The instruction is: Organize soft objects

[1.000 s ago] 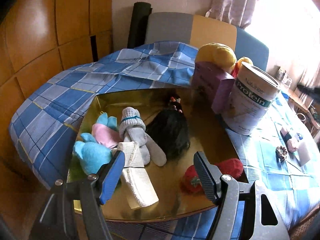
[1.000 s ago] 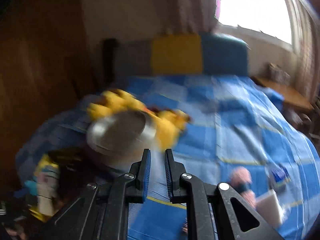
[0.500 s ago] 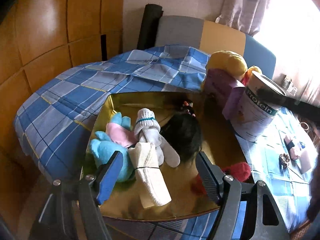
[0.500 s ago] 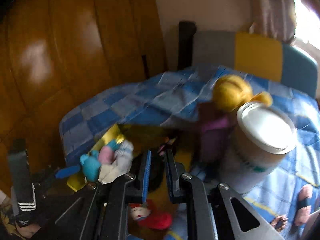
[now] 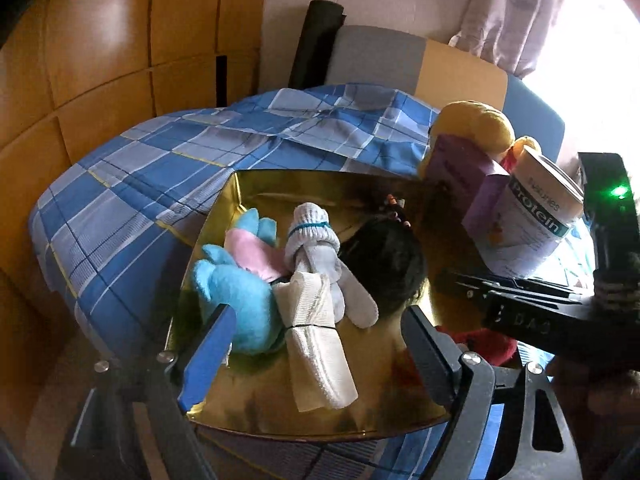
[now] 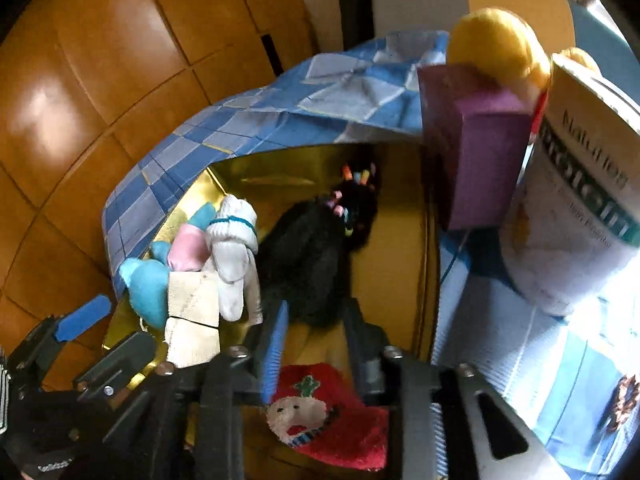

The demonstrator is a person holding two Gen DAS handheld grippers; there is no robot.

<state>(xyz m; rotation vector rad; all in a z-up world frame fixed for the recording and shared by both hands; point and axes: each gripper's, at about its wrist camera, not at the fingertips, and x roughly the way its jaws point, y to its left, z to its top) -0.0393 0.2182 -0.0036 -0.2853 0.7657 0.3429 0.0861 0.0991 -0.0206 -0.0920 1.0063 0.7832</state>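
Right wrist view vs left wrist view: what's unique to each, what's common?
Right wrist only: the face stitched on the red knitted toy, lying beneath the opening, empty right gripper.

Left wrist only: the cream rolled cloth's full length, framed by the opening, empty left gripper.

Both: gold tray, blue plush toy, grey rolled sock, black fuzzy item, purple box, white protein tin.
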